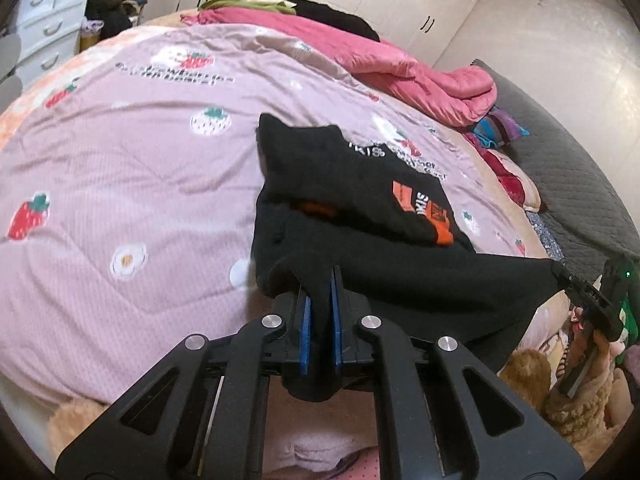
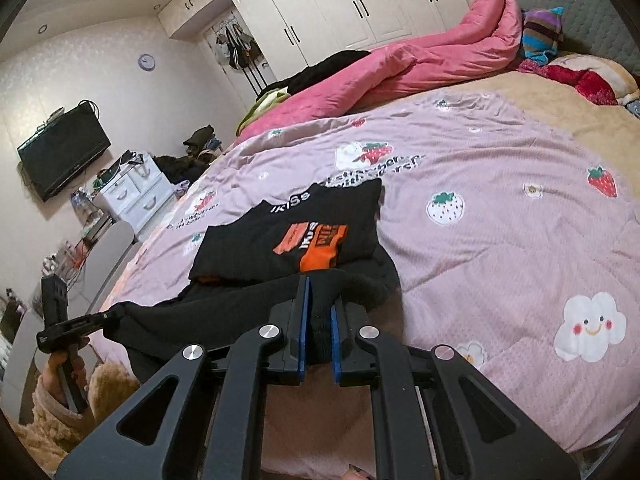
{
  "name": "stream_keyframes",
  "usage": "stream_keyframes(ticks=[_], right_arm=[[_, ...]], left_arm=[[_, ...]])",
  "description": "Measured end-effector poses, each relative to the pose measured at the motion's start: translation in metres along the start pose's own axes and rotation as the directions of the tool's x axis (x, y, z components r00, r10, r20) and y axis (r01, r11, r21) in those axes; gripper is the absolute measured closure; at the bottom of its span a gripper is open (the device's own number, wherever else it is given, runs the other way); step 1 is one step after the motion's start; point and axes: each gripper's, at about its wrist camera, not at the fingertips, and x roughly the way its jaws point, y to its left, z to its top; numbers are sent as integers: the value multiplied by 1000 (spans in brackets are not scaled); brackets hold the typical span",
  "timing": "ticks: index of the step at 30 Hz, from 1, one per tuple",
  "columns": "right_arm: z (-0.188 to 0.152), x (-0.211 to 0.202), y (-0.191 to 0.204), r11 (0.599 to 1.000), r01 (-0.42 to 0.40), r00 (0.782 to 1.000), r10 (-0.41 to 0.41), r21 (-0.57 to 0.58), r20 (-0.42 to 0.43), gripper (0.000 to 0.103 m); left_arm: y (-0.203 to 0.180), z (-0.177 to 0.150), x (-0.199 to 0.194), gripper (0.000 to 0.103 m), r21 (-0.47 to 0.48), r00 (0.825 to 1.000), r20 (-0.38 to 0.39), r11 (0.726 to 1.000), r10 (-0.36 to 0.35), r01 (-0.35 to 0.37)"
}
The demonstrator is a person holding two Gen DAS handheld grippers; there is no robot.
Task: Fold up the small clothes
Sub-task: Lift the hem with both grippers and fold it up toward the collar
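- left gripper [image 1: 319, 280]: jaws clamped on the near hem of the black garment [image 1: 360, 208]
- right gripper [image 2: 319, 292]: closed on the same hem (opposite corner)
- garment sags between them, rest lying ahead on the pink strawberry quilt [image 2: 500, 248]

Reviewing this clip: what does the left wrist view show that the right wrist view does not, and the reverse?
Left wrist only: the right tool seen from the side, pinching the black garment's far corner, and a tall white drawer unit.

Right wrist only: a wall-mounted TV, a round wall clock, and the left tool seen from outside.

Both: the black garment with its orange print on the strawberry quilt, the pink duvet, white wardrobes, and each tool shut on the garment's near edge.
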Motion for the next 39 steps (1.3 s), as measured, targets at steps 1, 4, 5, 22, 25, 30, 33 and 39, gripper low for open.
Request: stream_keyframes(ticks=[1,4,5,22,25,30,33,39], right_arm=[[2,1,1,1000,0,1000,0,1,3,95],[7,2,3,1000,5,1000,-5,-1,13,95],[9,2,3,1000,4,1000,-4,-3,17,95],[43,19,7,999,27,998,-25,-38,55,95],[51,26,6,999,23,998,-22,-31,59,95],[62,36,3,1000,19,998,-17,-22,64,95],[68,43,0,1000,22,998,-21,-18,63,95],[78,61,-4,999,40,998,-40,-2,54,95]], left_arm=[[-1,2,0,101,4,1000,5,1000,0,0],[-2,10,-2,101,11,1000,22,1000,-4,3],[-3,12,-3,101,16,1000,31,1000,-3,2],[-9,48,5,101,35,995,99,999,-7,3],[-7,55,8,101,23,994,106,1000,-14,12],[-6,65,13,101,15,994,113,1000,-14,12],[-5,69,16,101,15,993,115,1000,-12,11],[-4,80,30,101,12,994,113,1000,-2,0]])
